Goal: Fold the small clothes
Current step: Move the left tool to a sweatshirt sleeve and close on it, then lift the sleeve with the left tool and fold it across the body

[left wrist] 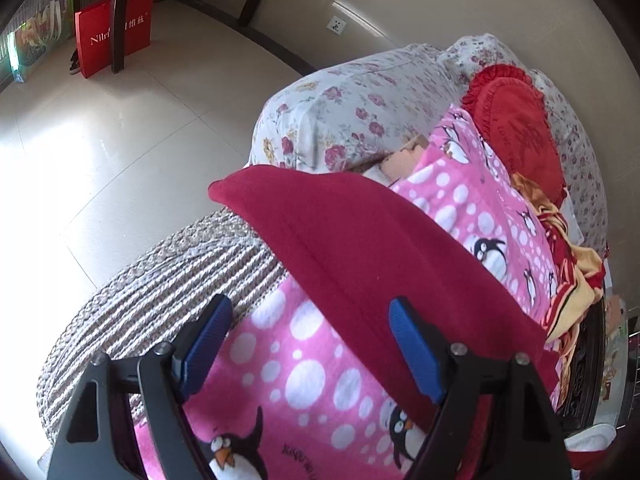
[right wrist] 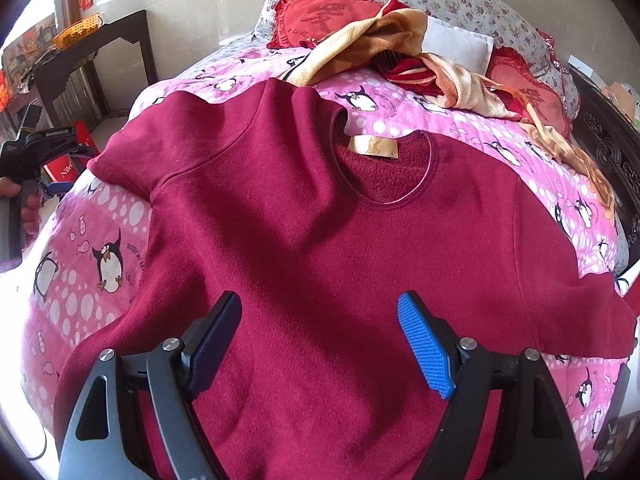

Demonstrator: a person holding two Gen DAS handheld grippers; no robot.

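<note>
A dark red fleece sweater (right wrist: 320,232) lies spread front-up on a pink penguin blanket (right wrist: 76,276), collar and tan label (right wrist: 372,146) at the far side. My right gripper (right wrist: 320,340) is open and empty, hovering over the sweater's lower body. My left gripper (left wrist: 308,344) is open and empty at the bed's left edge, beside the sweater's left sleeve (left wrist: 340,248). The left gripper also shows in the right wrist view (right wrist: 60,148), off the sleeve end.
Red heart cushions (right wrist: 316,16), a crumpled yellow-red blanket (right wrist: 400,48) and a white pillow (right wrist: 456,46) lie at the head of the bed. A striped woven cover (left wrist: 160,300) hangs at the bed's edge. A red bag (left wrist: 114,28) stands on the tiled floor.
</note>
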